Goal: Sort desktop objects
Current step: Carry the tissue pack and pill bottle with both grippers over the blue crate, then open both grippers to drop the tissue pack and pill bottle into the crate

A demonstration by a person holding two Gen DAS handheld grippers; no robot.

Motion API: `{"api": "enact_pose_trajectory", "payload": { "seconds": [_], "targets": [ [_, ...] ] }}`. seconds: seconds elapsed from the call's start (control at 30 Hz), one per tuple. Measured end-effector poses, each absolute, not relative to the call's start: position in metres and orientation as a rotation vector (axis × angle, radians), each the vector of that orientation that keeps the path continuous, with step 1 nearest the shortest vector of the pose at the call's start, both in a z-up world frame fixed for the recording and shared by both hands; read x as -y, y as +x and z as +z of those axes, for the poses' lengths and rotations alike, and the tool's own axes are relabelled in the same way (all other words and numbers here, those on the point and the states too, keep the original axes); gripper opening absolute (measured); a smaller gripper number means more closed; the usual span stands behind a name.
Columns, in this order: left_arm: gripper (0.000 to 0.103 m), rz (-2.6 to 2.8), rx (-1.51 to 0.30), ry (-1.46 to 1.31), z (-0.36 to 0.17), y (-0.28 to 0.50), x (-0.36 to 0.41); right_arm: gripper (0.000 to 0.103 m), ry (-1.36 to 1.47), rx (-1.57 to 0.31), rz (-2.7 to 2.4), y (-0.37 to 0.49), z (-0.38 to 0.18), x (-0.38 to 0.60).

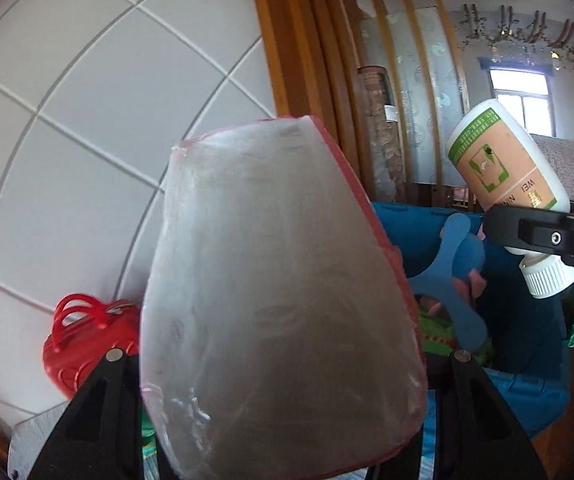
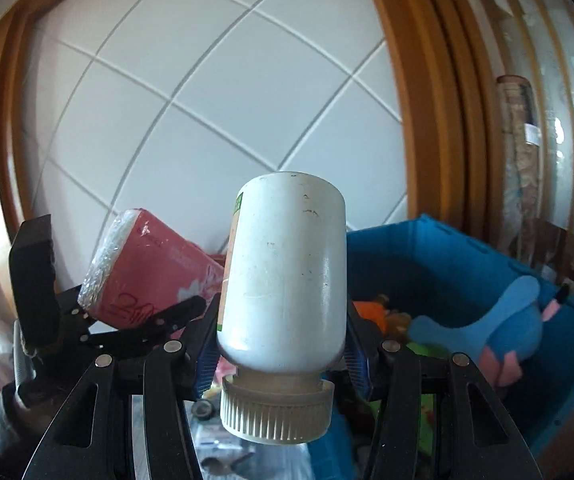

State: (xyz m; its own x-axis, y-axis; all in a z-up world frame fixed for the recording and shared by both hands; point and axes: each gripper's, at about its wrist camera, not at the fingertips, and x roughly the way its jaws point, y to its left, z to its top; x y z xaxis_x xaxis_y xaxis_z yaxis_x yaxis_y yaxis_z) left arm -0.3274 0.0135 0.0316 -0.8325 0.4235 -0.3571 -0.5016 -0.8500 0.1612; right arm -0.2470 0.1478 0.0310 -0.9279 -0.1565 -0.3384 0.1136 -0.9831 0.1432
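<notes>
My left gripper point(image 1: 283, 364) is shut on a pink tissue pack point(image 1: 283, 300) in clear wrap, held up in the air and filling the left wrist view. The pack also shows in the right wrist view point(image 2: 155, 276), with the left gripper point(image 2: 135, 320) at the lower left. My right gripper point(image 2: 283, 352) is shut on a white bottle point(image 2: 287, 276) held upside down, ribbed cap toward the camera. The bottle, with its tan and green label, shows in the left wrist view point(image 1: 507, 164) at the right, clamped by the right gripper point(image 1: 535, 236).
A blue bin point(image 2: 447, 264) with a blue plush toy point(image 2: 499, 328) and other toys stands below, to the right. It also shows in the left wrist view point(image 1: 527, 320). A red heart-shaped box point(image 1: 87, 340) sits against the white tiled wall point(image 2: 207, 100). A wooden door frame point(image 2: 427, 100) is right.
</notes>
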Motion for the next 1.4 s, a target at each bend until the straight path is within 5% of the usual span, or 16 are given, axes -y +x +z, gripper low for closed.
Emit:
{"api": "enact_pose_trajectory", "payload": {
  "seconds": [0.13, 0.2, 0.27, 0.3, 0.53, 0.8, 1.1, 1.4],
  "targets": [
    [0.054, 2.522, -0.356, -0.477, 0.045, -0.354, -0.084, 0.052, 0.556, 0.232, -3.036, -0.265, 0.037, -0.206],
    [0.072, 2.534, -0.387, -0.482, 0.051, -0.368, -0.115, 0.053, 0.584, 0.242, -3.095, -0.278, 0.036, -0.229],
    [0.087, 2.557, -0.440, -0.461, 0.057, -0.371, -0.140, 0.062, 0.592, 0.286, -3.139, -0.285, 0.033, -0.249],
    [0.088, 2.569, -0.453, -0.448, 0.060, -0.377, -0.149, 0.076, 0.590, 0.313, -3.146, -0.284, 0.034, -0.260],
    [0.093, 2.631, -0.395, -0.398, 0.074, -0.358, -0.138, 0.079, 0.507, 0.399, -3.113, -0.270, 0.033, -0.286],
    [0.093, 2.777, -0.393, -0.483, 0.041, -0.337, -0.035, 0.083, 0.494, 0.325, -2.924, -0.283, 0.028, -0.217],
    [0.093, 3.013, -0.343, -0.592, 0.017, -0.291, 0.124, 0.084, 0.486, -0.144, -2.943, -0.275, 0.030, -0.081],
    [0.093, 3.028, -0.272, -0.577, 0.011, -0.244, 0.208, 0.089, 0.516, 0.079, -2.862, -0.237, 0.038, -0.056]
  ]
}}
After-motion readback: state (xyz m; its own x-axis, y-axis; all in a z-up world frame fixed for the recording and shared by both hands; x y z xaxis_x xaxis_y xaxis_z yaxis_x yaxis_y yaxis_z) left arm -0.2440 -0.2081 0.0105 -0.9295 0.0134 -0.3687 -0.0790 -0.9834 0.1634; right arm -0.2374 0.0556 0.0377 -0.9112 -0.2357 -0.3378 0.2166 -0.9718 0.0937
